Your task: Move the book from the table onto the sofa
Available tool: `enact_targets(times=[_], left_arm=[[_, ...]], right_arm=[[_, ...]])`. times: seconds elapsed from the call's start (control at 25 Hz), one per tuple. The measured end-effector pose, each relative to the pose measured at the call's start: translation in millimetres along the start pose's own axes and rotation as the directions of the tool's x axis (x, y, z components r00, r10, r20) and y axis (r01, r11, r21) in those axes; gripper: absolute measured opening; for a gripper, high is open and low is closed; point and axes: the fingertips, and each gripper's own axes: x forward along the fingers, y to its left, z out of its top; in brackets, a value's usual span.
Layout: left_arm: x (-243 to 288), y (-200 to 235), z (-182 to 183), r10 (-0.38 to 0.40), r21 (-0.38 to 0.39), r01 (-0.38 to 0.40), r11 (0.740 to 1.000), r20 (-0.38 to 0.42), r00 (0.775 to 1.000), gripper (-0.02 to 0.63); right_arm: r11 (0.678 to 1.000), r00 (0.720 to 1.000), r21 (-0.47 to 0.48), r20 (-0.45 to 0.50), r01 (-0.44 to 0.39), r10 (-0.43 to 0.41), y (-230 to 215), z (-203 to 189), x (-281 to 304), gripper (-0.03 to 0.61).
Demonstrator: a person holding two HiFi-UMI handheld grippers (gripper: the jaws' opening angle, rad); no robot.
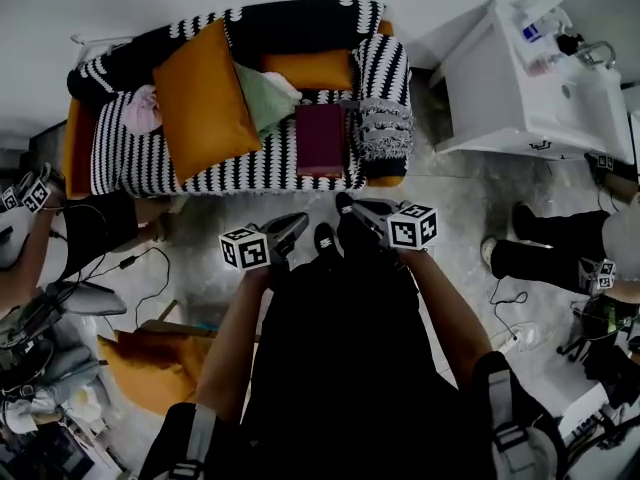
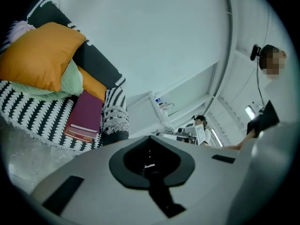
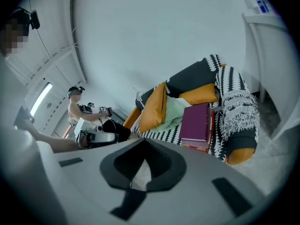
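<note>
Our left hand-held gripper [image 1: 296, 221] and right hand-held gripper [image 1: 346, 207] are both closed, nothing between the jaws. The book [image 1: 320, 140] lies on the sofa [image 1: 200, 168] ahead of them, near the seat's front edge. One careless brush could tip it off.

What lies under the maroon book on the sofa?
Beneath the maroon book a red edge shows, seemingly a second book, on the sofa's black-and-white cover; anything directly underneath is hidden.

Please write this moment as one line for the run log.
step: book on sofa | book: flat on sofa seat | left tongs: shut, empty | right tongs: shut, empty
</note>
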Motion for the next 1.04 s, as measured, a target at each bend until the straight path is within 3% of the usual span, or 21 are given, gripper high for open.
enact_targets(times=[0.4,1.04], left_arm=[[-20.2,0.1,-3.8,-0.001,-0.007,0.002,1.000,0.064,0.998,0.011],[-18.8,-13.1,-3.0,-0.030,0.011,0.030,0.999,0.014,0.999,0.011]], right_arm=[[0.999,1.000,-0.032,-0.005,-0.011,0.011,19.7,0.6,-2.8,0.008],[1.000,1.000,-0.012,0.001,0.015,-0.015,26.6,-6.6,-5.7,0.008]])
